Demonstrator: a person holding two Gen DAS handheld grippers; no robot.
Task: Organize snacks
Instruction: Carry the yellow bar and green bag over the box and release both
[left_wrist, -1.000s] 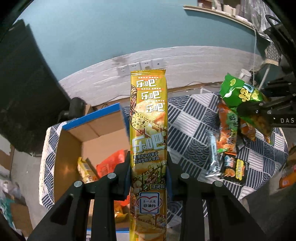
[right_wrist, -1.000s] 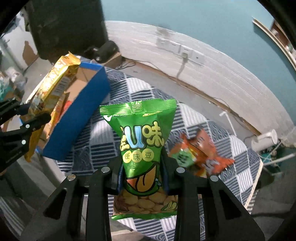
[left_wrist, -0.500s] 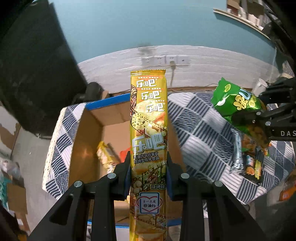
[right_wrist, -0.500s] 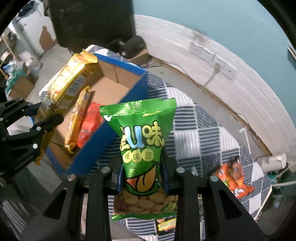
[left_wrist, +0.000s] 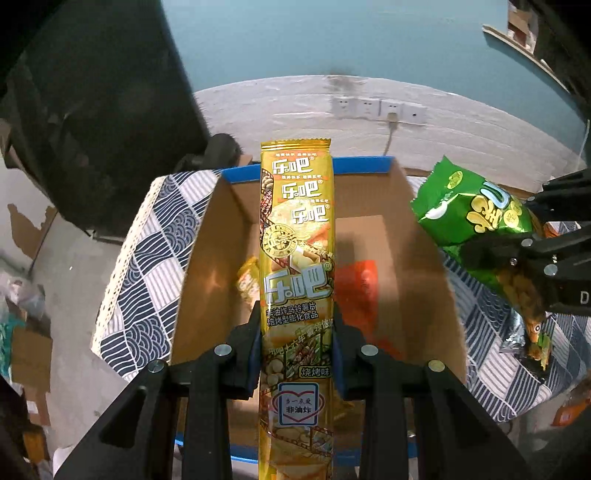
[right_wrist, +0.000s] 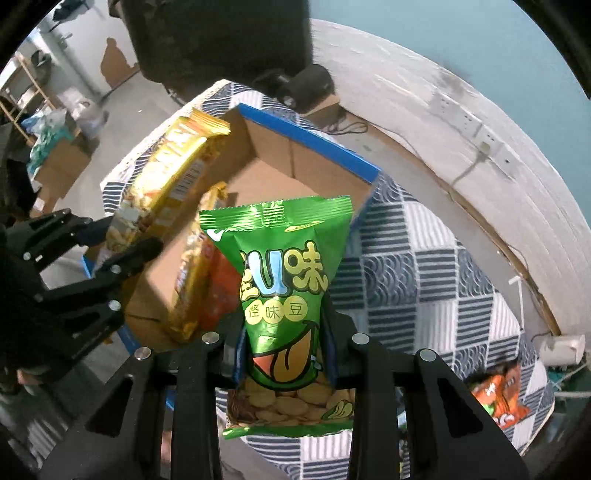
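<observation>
My left gripper (left_wrist: 296, 332) is shut on a long yellow chip packet (left_wrist: 297, 236) and holds it upright over an open cardboard box with blue edges (left_wrist: 417, 221). The box holds a yellow packet (left_wrist: 248, 278) and an orange packet (left_wrist: 357, 291). My right gripper (right_wrist: 286, 350) is shut on a green bean snack bag (right_wrist: 284, 280), held beside the box's right side; the bag also shows in the left wrist view (left_wrist: 476, 218). The right wrist view shows the box (right_wrist: 314, 162), the left gripper (right_wrist: 110, 254) and its yellow packet (right_wrist: 166, 177).
The box stands on a table with a blue-and-white patterned cloth (right_wrist: 417, 266). Orange snack packets (right_wrist: 496, 400) lie at the cloth's far right. A dark snack packet (left_wrist: 535, 343) lies right of the box. A white wall with sockets (left_wrist: 376, 109) is behind.
Both grippers have swung left toward the box with their packets. The yellow packet now hangs over the box opening, and the green bag has come close to the box's right wall.
</observation>
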